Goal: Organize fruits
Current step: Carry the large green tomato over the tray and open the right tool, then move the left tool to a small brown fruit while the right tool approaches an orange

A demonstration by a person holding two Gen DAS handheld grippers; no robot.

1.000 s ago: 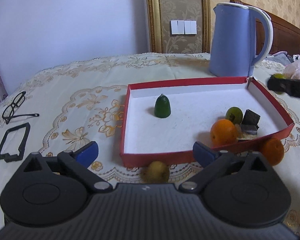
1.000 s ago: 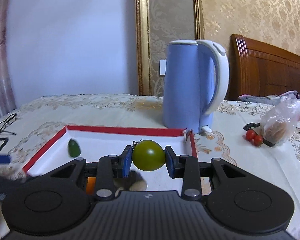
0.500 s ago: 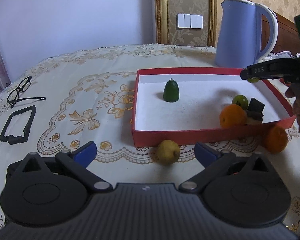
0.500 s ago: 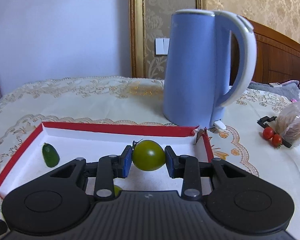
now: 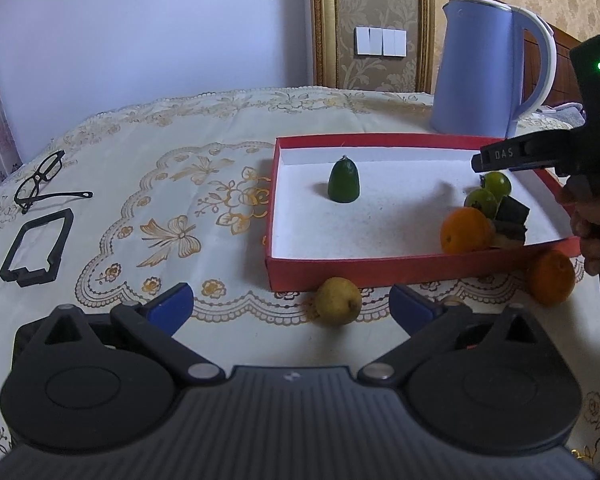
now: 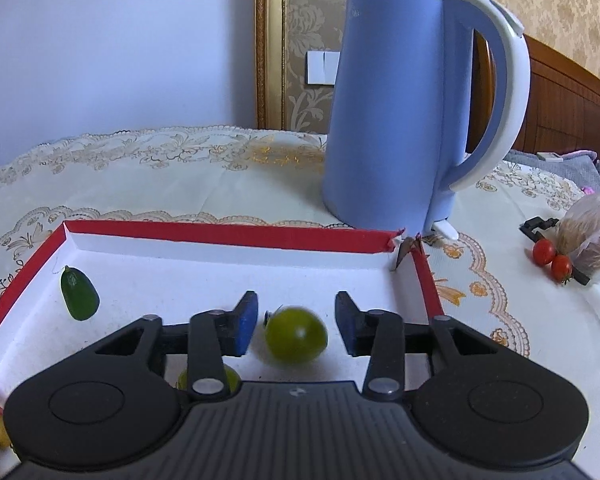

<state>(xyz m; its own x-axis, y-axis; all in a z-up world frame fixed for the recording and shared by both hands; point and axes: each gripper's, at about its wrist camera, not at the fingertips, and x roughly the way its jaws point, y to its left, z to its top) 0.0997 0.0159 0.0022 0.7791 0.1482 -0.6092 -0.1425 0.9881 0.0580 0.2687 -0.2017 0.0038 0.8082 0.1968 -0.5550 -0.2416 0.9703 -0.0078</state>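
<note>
My right gripper [image 6: 296, 320] hangs over the red tray [image 6: 228, 232], its jaws opening. A green tomato [image 6: 296, 340], blurred, lies between the blue pads without touching either. In the left wrist view that tomato [image 5: 497, 184] rests in the tray [image 5: 340, 276] beside a second green fruit [image 5: 481, 200], an orange [image 5: 466, 230] and a dark block [image 5: 512, 216]. A dark green cone-shaped fruit [image 5: 343, 182] stands further left in the tray. My left gripper [image 5: 292, 306] is open, low over the cloth. A yellow pear [image 5: 337, 301] lies just ahead between its fingers. Another orange [image 5: 550, 277] sits outside the tray's front right corner.
A tall blue kettle [image 6: 404, 120] stands behind the tray's far right corner. Cherry tomatoes [image 6: 552, 258] and a plastic bag [image 6: 592, 248] lie to the right. Glasses [image 5: 40, 180] and a black frame [image 5: 36, 248] lie far left on the lace cloth. A hand [image 5: 596, 216] holds the right gripper.
The right gripper moved over the tray toward the kettle, then its jaws parted and let go of the green tomato. The left gripper stays open near the pear.
</note>
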